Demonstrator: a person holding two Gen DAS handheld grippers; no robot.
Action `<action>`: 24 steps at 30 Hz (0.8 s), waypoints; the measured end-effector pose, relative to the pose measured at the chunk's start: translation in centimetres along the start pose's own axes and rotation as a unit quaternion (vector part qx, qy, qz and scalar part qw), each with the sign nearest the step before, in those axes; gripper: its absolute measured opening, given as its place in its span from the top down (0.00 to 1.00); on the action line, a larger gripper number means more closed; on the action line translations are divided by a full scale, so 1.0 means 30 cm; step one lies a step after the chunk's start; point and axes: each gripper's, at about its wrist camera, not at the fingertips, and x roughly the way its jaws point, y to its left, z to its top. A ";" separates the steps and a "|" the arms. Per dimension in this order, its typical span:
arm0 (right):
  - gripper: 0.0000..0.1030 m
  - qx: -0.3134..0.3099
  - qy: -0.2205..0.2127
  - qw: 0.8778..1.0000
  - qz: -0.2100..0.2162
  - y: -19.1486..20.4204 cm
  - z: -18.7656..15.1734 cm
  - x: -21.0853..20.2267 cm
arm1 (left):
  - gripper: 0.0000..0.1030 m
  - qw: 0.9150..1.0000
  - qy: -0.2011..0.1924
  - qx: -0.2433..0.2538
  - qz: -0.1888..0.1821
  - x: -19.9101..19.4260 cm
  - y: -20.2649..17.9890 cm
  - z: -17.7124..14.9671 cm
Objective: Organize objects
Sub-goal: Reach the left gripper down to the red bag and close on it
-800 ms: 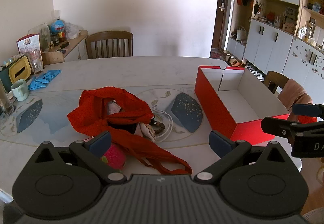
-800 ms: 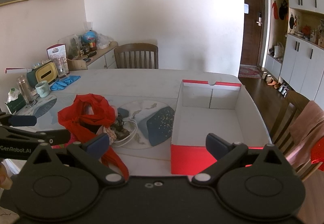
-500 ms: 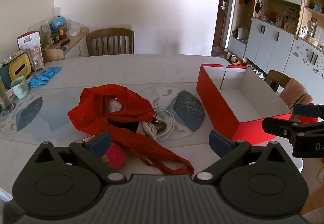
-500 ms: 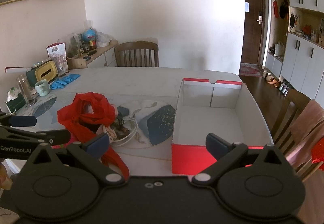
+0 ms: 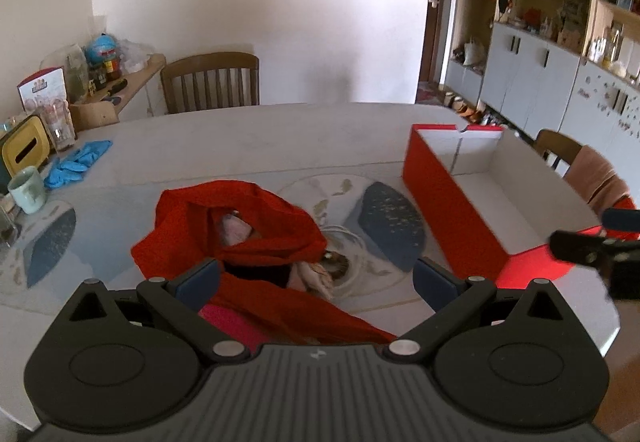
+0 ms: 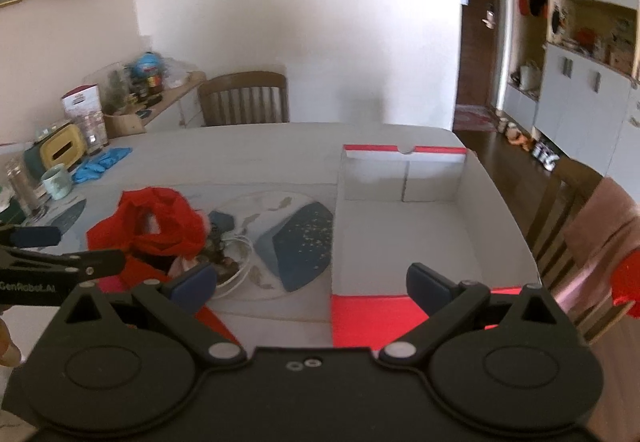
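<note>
Closing in on the red cloth bag (image 5: 248, 226) near the table's (image 5: 256, 138) front edge, both grippers' fingers (image 5: 198, 276) spread, grasping nothing; sorting into the empty red box (image 6: 404, 226) at the right edge not yet beginning.

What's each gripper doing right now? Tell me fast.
Left gripper: open, holding nothing, above the red cloth bag.
Right gripper: open, holding nothing, in front of the red box.

Home dining room (table (image 5: 248, 138), chairs (image 5: 210, 82), cabinets (image 5: 532, 82)).
</note>
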 end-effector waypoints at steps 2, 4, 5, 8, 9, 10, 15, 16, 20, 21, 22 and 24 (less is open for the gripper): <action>0.02 0.012 0.001 1.000 -0.016 -0.021 0.007 0.016 | 0.00 1.000 0.007 -0.001 -0.002 0.033 0.022 0.010; 0.02 0.027 0.005 0.999 -0.032 -0.045 0.016 0.034 | 0.00 1.000 0.018 -0.002 -0.004 0.071 0.044 0.018; 0.02 0.034 0.007 0.999 -0.039 -0.059 0.020 0.042 | 0.00 1.000 0.021 0.002 -0.001 0.091 0.053 0.020; 0.02 0.046 0.007 0.997 -0.059 -0.088 0.033 0.064 | 0.00 0.999 0.029 0.017 0.008 0.146 0.073 0.016; 0.02 0.048 0.008 0.997 -0.065 -0.098 0.038 0.073 | 0.00 0.999 0.035 0.022 0.013 0.167 0.081 0.015; 0.02 0.051 0.009 0.996 -0.071 -0.107 0.041 0.080 | 0.00 0.999 0.039 0.026 0.018 0.191 0.096 0.014; 0.02 0.067 0.016 0.992 -0.106 -0.156 0.053 0.110 | 0.00 0.997 0.071 0.016 0.033 0.295 0.199 0.010; 0.02 0.072 0.017 0.991 -0.112 -0.168 0.055 0.111 | 0.00 0.996 0.082 0.015 0.033 0.315 0.214 0.009; 0.02 0.085 0.017 0.986 -0.140 -0.201 0.061 0.111 | 0.00 0.992 0.121 0.015 0.043 0.402 0.284 0.001; 0.02 0.085 0.017 0.985 -0.147 -0.207 0.063 0.112 | 0.00 0.991 0.126 0.012 0.043 0.416 0.300 0.002; 0.02 0.085 0.017 0.984 -0.154 -0.213 0.063 0.112 | 0.00 0.990 0.131 0.009 0.043 0.431 0.317 0.004; 0.02 0.086 0.019 0.983 -0.163 -0.232 0.070 0.113 | 0.00 0.989 0.144 0.002 0.042 0.457 0.337 0.008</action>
